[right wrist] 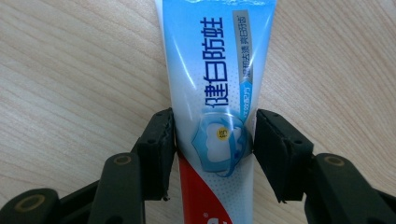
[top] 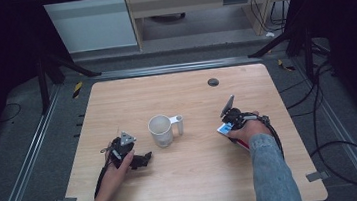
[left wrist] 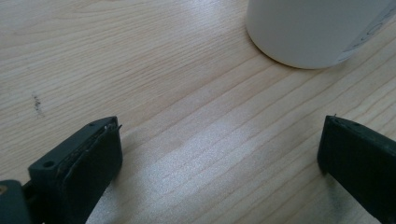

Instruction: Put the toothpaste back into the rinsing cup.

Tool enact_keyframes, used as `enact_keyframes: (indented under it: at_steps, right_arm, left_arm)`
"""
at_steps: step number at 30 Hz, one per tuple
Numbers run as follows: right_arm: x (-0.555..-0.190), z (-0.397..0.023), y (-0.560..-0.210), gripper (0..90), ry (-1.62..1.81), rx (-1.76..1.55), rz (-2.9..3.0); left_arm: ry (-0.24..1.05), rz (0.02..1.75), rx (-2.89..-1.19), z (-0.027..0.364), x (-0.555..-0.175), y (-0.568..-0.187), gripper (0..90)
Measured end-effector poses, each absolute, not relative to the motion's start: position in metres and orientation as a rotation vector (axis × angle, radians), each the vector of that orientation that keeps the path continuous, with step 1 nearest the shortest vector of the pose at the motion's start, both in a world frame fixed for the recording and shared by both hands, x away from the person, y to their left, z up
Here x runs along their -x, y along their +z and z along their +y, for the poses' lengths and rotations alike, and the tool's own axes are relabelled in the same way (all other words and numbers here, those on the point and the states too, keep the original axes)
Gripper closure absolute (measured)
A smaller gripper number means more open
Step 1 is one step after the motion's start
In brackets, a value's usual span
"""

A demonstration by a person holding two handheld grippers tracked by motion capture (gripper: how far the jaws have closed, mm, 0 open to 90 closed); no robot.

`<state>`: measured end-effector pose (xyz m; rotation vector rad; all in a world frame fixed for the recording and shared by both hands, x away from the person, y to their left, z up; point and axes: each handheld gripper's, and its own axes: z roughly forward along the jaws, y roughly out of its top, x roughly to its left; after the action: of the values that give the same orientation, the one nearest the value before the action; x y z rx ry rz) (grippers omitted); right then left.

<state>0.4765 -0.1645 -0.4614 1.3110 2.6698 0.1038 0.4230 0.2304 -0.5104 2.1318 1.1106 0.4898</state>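
A white mug (top: 161, 130) stands upright at the table's middle, its handle (top: 178, 124) turned right. My left gripper (top: 141, 160) rests low on the table just left of and nearer than the mug. In the left gripper view it (left wrist: 219, 144) is open, bare wood between the jaws, and the mug's base (left wrist: 308, 32) is ahead at upper right. A blue, white and red toothpaste tube (right wrist: 215, 74) lies on the wood right of the mug. My right gripper (right wrist: 214, 140) is shut on it, one jaw pressed to each side. From above, the tube (top: 225, 128) pokes out under that hand.
A black cable hole (top: 213, 81) sits near the table's (top: 201, 188) far edge. Black frame struts stand at both far corners, and cables (top: 330, 130) loop on the floor to the right. Bare wood stretches in front of the mug.
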Motion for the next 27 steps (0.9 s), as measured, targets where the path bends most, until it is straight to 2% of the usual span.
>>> enact_keyframes:
  at_steps: [22,25,27]
  right_arm:
    - [-0.482,-0.1697,-0.4651,50.2,0.107,-1.378,2.662]
    - [-0.4822,-0.1691,-0.4651,52.5,0.099,-1.373,2.662]
    - [-0.4821,-0.1695,-0.4638,57.5,0.106,-1.382,2.66]
  left_arm:
    - [0.487,1.104,-2.138,0.2305,-0.4227,-0.5103,0.0]
    - [0.486,1.104,-2.137,0.2305,-0.4227,-0.5103,0.0]
    - [0.487,1.105,-2.138,0.2305,-0.4227,-0.5103,0.0]
